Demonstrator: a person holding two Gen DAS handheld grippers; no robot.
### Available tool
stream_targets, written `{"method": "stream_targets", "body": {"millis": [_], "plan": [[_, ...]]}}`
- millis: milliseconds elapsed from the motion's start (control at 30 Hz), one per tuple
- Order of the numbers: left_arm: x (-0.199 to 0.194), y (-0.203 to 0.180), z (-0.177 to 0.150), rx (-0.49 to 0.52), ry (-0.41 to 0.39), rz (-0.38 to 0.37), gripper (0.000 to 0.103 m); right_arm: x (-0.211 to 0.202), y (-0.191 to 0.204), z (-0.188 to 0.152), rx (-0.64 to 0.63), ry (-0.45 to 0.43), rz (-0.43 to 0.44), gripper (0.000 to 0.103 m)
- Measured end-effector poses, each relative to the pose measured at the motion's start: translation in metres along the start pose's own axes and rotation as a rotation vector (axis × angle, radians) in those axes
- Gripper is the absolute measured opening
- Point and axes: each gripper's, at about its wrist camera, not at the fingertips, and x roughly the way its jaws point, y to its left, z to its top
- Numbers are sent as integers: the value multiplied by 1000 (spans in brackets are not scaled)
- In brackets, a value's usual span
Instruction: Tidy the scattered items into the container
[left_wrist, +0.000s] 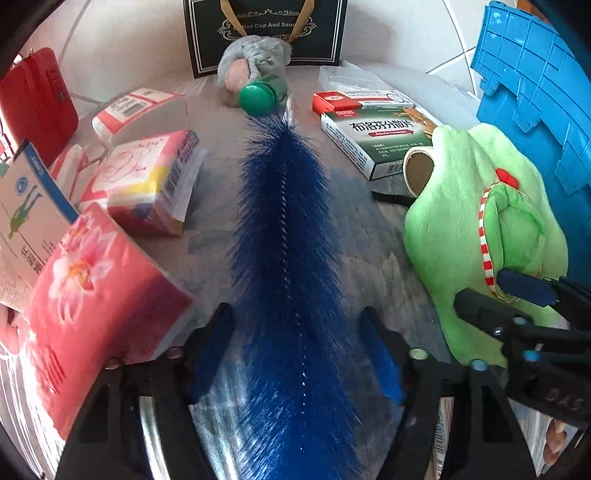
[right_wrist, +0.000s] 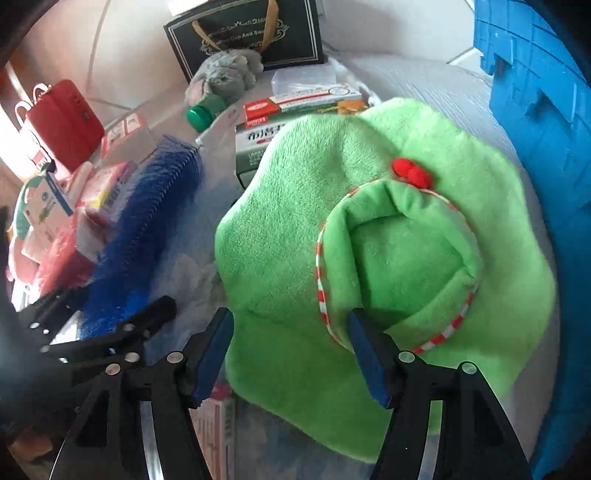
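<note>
Left wrist view showed the left gripper (left_wrist: 299, 350) fingers spread around the soft, light blue brush (left_wrist: 284, 236) on the table (left_wrist: 214, 229), not clamping; its wire spine looked the firmest hold.

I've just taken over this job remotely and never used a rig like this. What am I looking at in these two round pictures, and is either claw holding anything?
There is no robot arm: a person carries a two-finger gripper in each hand, each with a wide-angle camera looking along its fingers.

Left camera: the left gripper straddles a fluffy blue brush; whether the pads press it, I cannot tell.

Right camera: the right gripper is open over a green plush hat, one finger by its striped band; nothing is held.

Also on the surface: tissue packs, medicine boxes, a green-capped bottle, a grey plush toy. The blue container stands at the right.
</note>
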Motion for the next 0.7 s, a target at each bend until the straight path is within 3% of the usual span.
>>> {"method": "stream_targets", "body": {"millis": [33, 67, 133, 167, 233, 500, 567, 700], "plan": [[-3, 3, 2, -13, 4, -7, 16, 1, 4, -1, -20, -30, -26, 65], [-4, 6, 3, -27, 10, -22, 14, 2, 7, -1, -35, -34, -51, 63], [-10, 10, 4, -42, 17, -35, 11, 0, 8, -1, -44, -42, -91, 39], [-18, 16, 3, -40, 15, -37, 11, -2, 4, -1, -25, -42, -86, 32], [-38, 21, 4, -32, -2, -39, 10, -10, -7, 1, 16, -44, -66, 1], [-131, 32, 16, -23, -90, -98, 10, -65, -1, -5, 50, -131, 45, 1], [-149, 40, 6, -21, -115, -97, 10, -81, 6, -7, 43, -163, 55, 1], [-207, 46, 17, -23, -159, -109, 10, -115, 21, -5, 25, -225, 78, 1]]}}
